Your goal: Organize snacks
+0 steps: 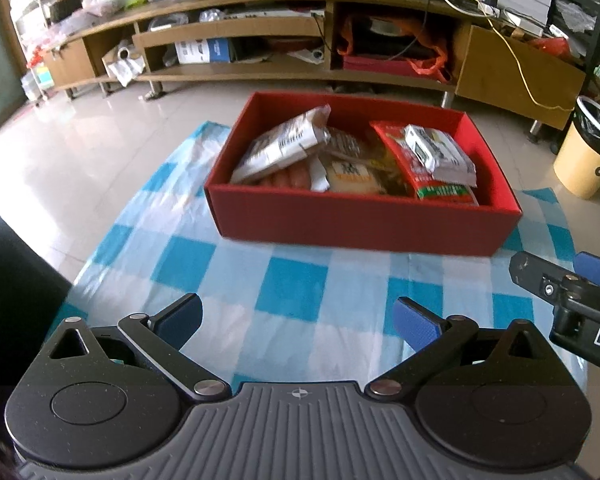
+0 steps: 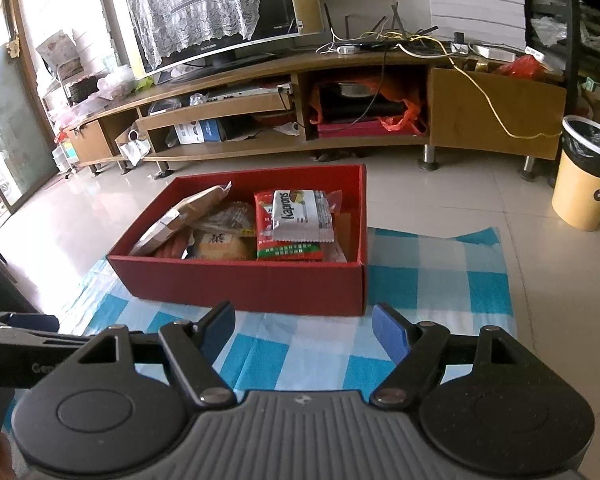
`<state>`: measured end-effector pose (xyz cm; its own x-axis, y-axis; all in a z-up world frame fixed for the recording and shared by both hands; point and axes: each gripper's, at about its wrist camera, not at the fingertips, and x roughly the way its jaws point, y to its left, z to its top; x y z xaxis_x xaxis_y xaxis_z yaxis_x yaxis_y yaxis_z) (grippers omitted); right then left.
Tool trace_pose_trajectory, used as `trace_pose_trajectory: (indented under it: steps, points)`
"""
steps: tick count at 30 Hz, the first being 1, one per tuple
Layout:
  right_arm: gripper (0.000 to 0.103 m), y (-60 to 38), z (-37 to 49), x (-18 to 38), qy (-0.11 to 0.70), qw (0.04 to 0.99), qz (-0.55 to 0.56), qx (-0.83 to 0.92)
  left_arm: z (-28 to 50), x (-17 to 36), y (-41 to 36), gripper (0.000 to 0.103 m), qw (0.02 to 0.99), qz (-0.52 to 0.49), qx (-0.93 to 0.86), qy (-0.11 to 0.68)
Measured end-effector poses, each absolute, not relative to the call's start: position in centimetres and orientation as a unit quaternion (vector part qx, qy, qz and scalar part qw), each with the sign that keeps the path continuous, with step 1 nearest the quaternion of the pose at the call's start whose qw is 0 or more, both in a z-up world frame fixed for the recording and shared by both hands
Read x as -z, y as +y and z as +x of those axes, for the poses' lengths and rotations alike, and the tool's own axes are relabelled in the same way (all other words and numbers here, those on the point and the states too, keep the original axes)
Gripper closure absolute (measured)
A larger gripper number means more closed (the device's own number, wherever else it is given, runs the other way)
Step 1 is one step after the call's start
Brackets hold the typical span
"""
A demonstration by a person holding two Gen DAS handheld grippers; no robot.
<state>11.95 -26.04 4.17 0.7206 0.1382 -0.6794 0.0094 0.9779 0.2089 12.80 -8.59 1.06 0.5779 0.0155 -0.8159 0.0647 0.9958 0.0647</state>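
A red cardboard box (image 1: 360, 224) (image 2: 240, 284) stands on a blue-and-white checked cloth (image 1: 292, 288) (image 2: 440, 276) on the floor. Several snack packets lie inside it: a white packet (image 1: 440, 152) (image 2: 300, 214) on top of a red-and-green one (image 1: 436, 184) (image 2: 288, 244), a long brown-and-white packet (image 1: 280, 144) (image 2: 180, 220) leaning at the left, and a yellow-labelled pack (image 1: 352, 174) (image 2: 220, 246). My left gripper (image 1: 298, 324) hangs open over the cloth in front of the box, with nothing between its fingers. My right gripper (image 2: 304, 330) is open and empty too, just short of the box's front wall.
A long wooden TV cabinet (image 1: 260, 20) (image 2: 260, 100) with cluttered shelves runs behind the box. A yellow waste bin (image 1: 588, 148) (image 2: 588, 176) stands at the right. A dark object (image 1: 16, 272) is at the left edge. The right gripper's finger (image 1: 540, 276) shows in the left wrist view.
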Motion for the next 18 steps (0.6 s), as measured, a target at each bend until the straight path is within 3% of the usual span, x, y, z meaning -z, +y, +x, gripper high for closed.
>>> trace_pose_trajectory:
  steps: [18]
  points:
    - [0.028,-24.9,7.1,-3.3,0.392,0.914,0.098,-0.034,8.5,-0.2,-7.8,0.001,0.879,0.039,0.026,0.475]
